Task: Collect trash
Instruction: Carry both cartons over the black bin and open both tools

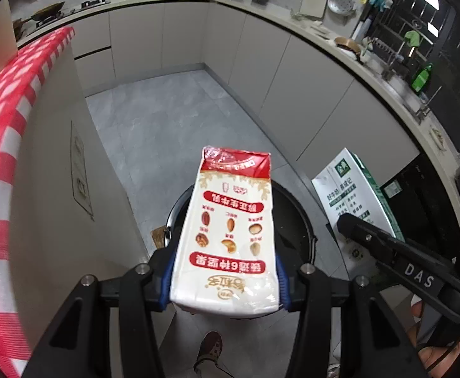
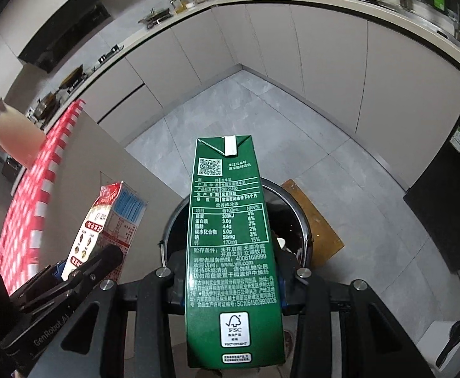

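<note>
Right now both cartons hang over the black bin [image 1: 296, 220] that stands on the grey tiled floor [image 1: 167, 119]. The left hand-held gripper [image 1: 223, 286] is pinching the red-and-white carton [image 1: 226, 230] by its lower end, blue pads pressed against both sides, so the carton juts out over the near part of the bin's opening. Just to the right of the bin as the left camera sees it, the right hand-held gripper [image 2: 233, 283] clamps the green carton [image 2: 230, 236] the same way, low on its body, with the folded top reaching past the bin's far rim. The two cartons sit close beside each other above the bin but do not touch.

Some pale scraps [image 2: 281, 242] lie inside the bin. A brown wooden board [image 2: 315, 220] lies flat on the floor against the bin's far right side. Left of the bin stands a pale cabinet side topped with a red-and-white checked cloth [image 1: 6, 132]. Beyond the bin, the long curved bench [image 1: 292, 25] carries pans, bottles and a cutting board. A shoe [image 1: 209, 352] shows on the floor near the bin, under the left gripper.
</note>
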